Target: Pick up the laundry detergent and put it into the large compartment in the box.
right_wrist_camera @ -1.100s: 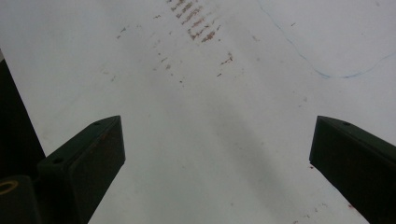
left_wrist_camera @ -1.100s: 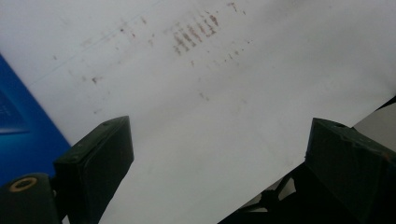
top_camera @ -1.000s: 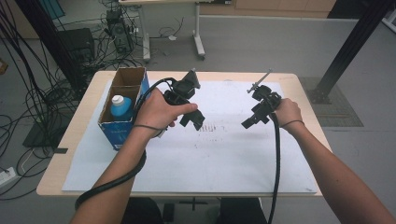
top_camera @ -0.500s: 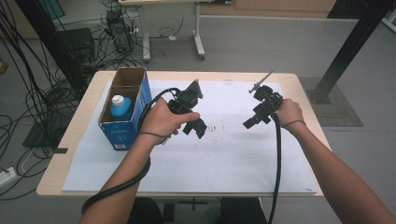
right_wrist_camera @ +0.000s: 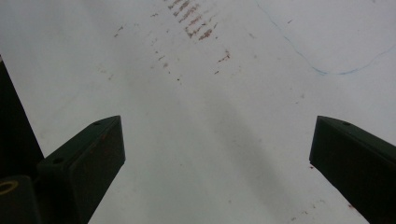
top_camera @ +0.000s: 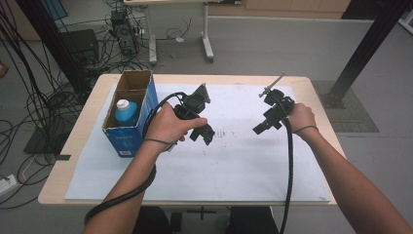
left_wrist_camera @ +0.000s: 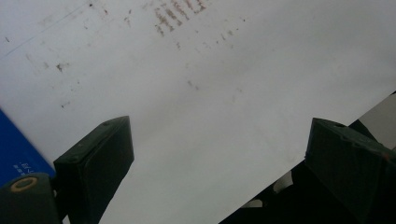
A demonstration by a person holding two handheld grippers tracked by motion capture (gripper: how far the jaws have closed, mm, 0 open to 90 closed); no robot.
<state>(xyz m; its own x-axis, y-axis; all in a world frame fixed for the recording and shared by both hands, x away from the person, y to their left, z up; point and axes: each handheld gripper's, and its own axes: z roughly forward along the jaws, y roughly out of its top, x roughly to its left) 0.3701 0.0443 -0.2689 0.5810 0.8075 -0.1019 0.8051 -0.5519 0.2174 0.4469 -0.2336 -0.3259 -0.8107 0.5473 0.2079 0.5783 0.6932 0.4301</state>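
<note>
My left gripper (top_camera: 204,134) hovers over the white paper sheet (top_camera: 229,165) just right of the blue cardboard box (top_camera: 130,112); its jaws stand wide apart with nothing between them, as the left gripper (left_wrist_camera: 219,158) view confirms. A blue bottle with a white cap (top_camera: 124,111) stands inside the box. My right gripper (top_camera: 260,127) is held over the sheet's right half, pointing down and left. In its own view the right gripper (right_wrist_camera: 217,154) is open, with bare stained paper between the jaws.
The wooden table (top_camera: 87,131) carries the white sheet, which has faint brown marks (top_camera: 226,132) near its middle. A corner of the blue box (left_wrist_camera: 18,154) shows at left. Cables (top_camera: 44,102) and another table's legs (top_camera: 207,34) lie on the floor behind.
My left gripper has drifted slightly down and right, away from the box, toward the middle of the sheet. The right gripper has barely moved.
</note>
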